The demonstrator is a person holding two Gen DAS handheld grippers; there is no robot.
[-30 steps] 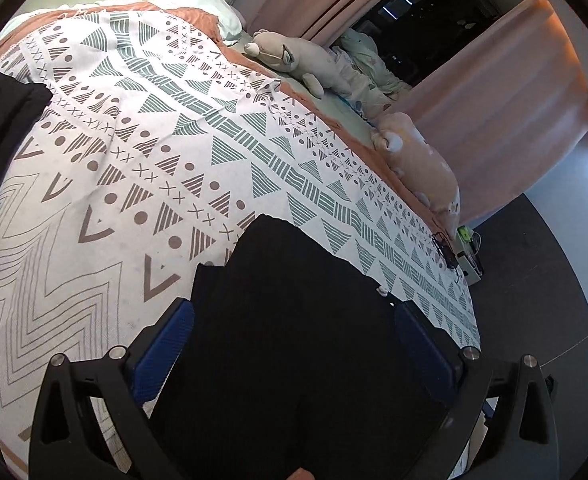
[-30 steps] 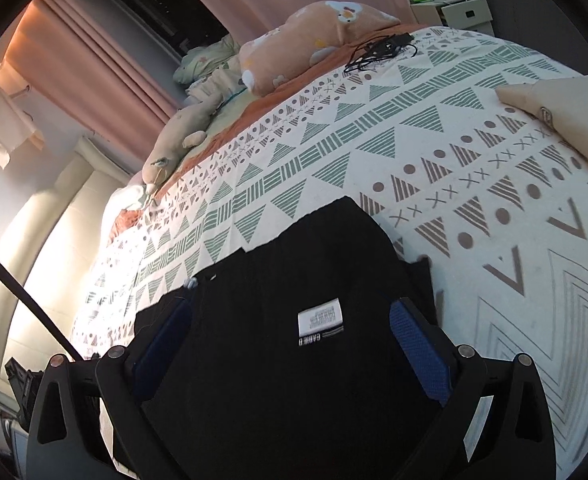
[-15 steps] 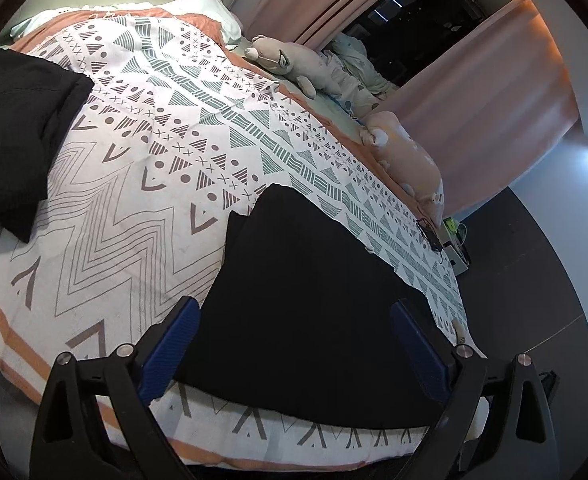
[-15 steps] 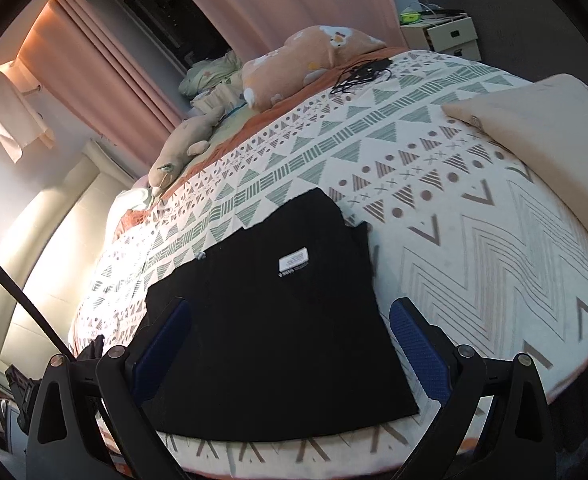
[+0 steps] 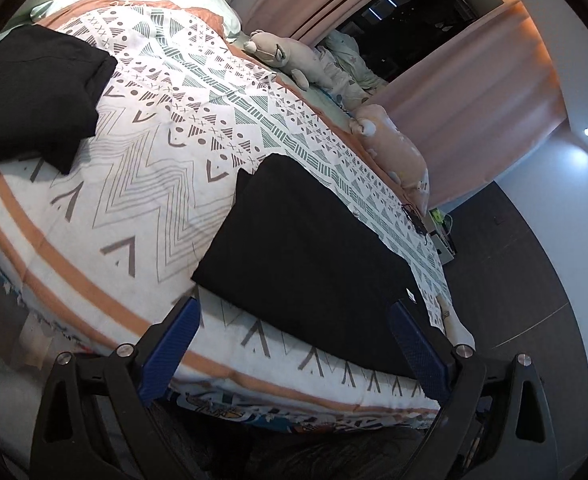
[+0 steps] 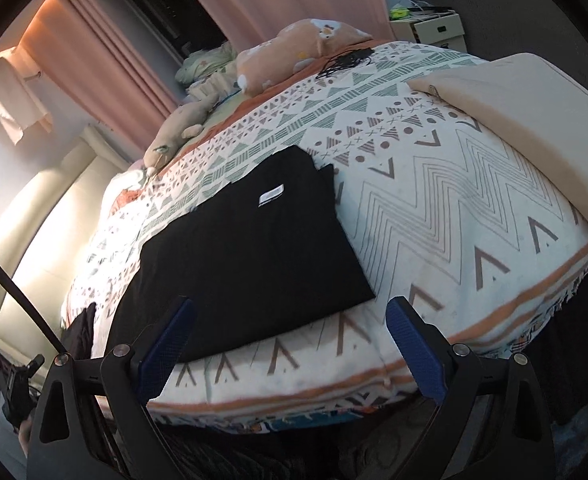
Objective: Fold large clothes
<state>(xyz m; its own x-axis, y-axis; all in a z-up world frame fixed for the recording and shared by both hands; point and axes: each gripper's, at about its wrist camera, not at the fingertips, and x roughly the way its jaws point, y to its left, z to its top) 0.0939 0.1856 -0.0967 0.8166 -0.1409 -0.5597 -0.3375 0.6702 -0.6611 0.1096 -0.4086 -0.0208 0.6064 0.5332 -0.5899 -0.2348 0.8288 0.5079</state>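
Observation:
A black garment lies folded flat near the front edge of the patterned bedspread; in the right wrist view it shows a small white label. My left gripper is open and empty, held back from the bed's front edge, just short of the garment. My right gripper is open and empty too, off the bed's front edge below the garment.
A second black folded piece lies at the left of the bed. A beige folded cloth lies at the right. Plush toys and pink curtains line the far side. A black cable lies on the far edge by a white box.
Both grippers have pulled back from over the black garment to beyond the bed's front edge. The garment stays flat on the bed.

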